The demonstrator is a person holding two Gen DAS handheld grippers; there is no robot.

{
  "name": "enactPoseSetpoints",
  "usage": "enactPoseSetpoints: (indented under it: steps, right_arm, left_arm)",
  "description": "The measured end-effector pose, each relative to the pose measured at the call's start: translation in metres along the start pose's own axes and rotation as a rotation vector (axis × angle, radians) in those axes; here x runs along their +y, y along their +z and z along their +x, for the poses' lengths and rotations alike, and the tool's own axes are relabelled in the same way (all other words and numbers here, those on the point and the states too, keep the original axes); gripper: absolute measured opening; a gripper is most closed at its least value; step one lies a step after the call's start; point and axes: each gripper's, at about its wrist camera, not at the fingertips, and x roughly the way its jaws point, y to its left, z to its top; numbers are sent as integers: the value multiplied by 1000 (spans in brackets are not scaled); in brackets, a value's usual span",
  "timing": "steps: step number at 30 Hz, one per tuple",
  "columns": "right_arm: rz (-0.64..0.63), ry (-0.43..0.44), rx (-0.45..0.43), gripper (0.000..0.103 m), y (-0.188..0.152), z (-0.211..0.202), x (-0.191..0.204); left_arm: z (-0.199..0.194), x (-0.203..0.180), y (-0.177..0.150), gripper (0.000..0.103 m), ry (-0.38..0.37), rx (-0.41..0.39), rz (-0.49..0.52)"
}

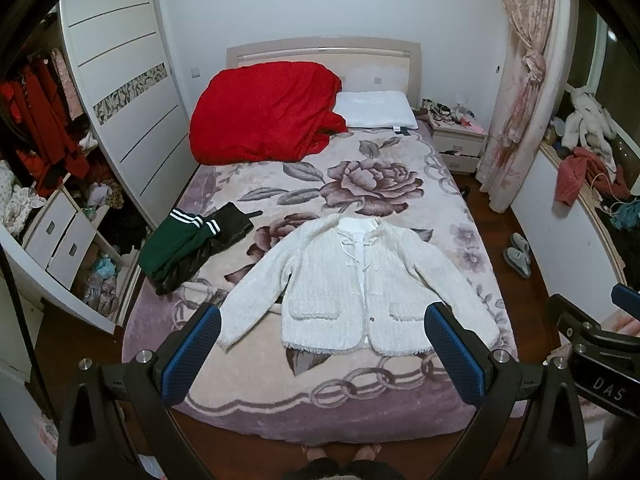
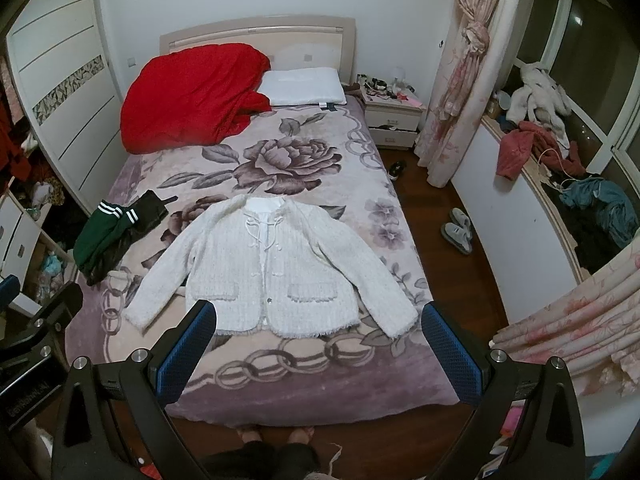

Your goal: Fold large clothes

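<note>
A white fuzzy cardigan (image 1: 356,280) lies flat and spread out, front up, sleeves angled outward, on the near half of the bed; it also shows in the right wrist view (image 2: 276,264). My left gripper (image 1: 322,332) is open and empty, held high above the bed's foot end. My right gripper (image 2: 320,328) is open and empty too, beside it at the same height. A green garment with white stripes (image 1: 172,244) lies on a dark garment at the bed's left edge, also in the right wrist view (image 2: 104,232).
The bed has a floral blanket (image 1: 360,384), a red quilt (image 1: 264,112) and a white pillow (image 1: 376,110) at the head. A wardrobe (image 1: 128,92) stands left, a nightstand (image 1: 460,140) and curtain (image 1: 516,92) right. Slippers (image 2: 458,230) lie on the floor.
</note>
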Motion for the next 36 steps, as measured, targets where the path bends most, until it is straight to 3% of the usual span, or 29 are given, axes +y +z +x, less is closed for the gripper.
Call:
enactPoseSetpoints:
  steps: [36]
  right_arm:
    - [0,-5,-21,103,20,-21,-3]
  left_arm:
    - [-5,-5,8,103,-4,-6,-3]
